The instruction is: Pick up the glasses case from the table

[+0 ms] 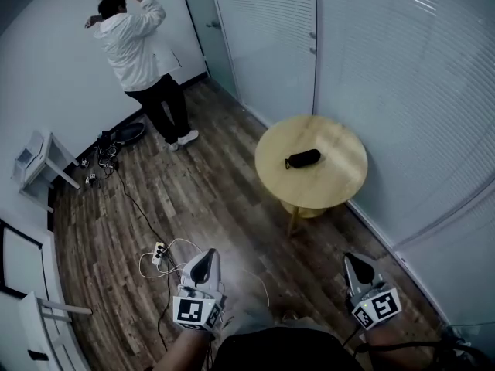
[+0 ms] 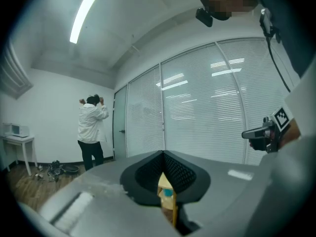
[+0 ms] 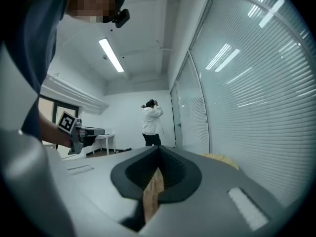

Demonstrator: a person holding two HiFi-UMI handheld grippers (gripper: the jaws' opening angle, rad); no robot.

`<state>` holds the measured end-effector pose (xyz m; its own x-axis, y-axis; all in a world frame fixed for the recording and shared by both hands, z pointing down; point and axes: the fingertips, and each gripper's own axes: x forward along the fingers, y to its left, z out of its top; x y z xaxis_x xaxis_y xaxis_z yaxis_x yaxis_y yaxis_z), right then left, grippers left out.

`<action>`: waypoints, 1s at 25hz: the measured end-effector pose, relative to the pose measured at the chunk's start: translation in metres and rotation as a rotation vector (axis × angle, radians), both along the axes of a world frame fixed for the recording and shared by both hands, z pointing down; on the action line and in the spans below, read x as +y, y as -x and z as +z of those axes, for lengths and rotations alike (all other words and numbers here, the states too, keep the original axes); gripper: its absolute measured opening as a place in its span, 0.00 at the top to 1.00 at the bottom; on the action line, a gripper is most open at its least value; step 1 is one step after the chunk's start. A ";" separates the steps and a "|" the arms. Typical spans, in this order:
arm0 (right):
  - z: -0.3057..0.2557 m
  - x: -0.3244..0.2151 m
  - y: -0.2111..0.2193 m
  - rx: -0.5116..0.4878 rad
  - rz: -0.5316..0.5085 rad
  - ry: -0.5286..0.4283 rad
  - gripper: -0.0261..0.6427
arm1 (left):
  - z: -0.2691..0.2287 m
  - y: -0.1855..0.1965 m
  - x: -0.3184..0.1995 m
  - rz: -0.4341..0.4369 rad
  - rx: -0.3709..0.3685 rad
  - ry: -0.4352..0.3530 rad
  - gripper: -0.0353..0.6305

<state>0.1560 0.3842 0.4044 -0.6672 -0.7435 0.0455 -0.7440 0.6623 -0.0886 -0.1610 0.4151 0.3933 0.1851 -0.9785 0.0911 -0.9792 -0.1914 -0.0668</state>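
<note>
Black glasses case [image 1: 302, 158] lying mid round tabletop [image 1: 329, 188], untouched. Left hand-held gripper [image 1: 203, 261] clenched, empty, held level over floor [image 1: 201, 199]. Right hand-held gripper [image 1: 355, 264] also clenched, empty, well apart from case. Person [image 1: 138, 49] by far wall.

Pale smooth wood table [image 1: 340, 185]; matt black glasses case [image 1: 302, 158]; wood-plank floor [image 1: 209, 199].

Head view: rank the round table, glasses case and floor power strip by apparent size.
1. round table: by far the largest.
2. glasses case: a small dark shape on the tabletop.
3. power strip: looks slightly smaller than the case, but the two are close, so this is not a firm call.
</note>
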 end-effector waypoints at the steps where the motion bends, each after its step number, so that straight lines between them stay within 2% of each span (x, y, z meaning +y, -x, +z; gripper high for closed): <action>1: 0.002 -0.008 0.000 -0.006 0.008 0.012 0.95 | 0.004 -0.001 -0.005 0.000 0.009 0.013 0.94; 8: 0.017 -0.069 0.014 0.009 0.017 0.030 0.95 | 0.021 -0.003 -0.082 0.047 0.050 0.031 0.94; 14: 0.011 -0.158 0.043 0.027 0.044 0.036 0.95 | 0.014 0.018 -0.193 0.131 0.063 -0.002 0.94; 21: 0.004 -0.271 0.093 0.032 0.124 0.053 0.95 | 0.003 0.060 -0.325 0.228 0.037 0.010 0.94; 25: 0.001 -0.322 0.113 0.053 0.172 0.064 0.95 | 0.007 0.067 -0.387 0.319 0.027 0.012 0.94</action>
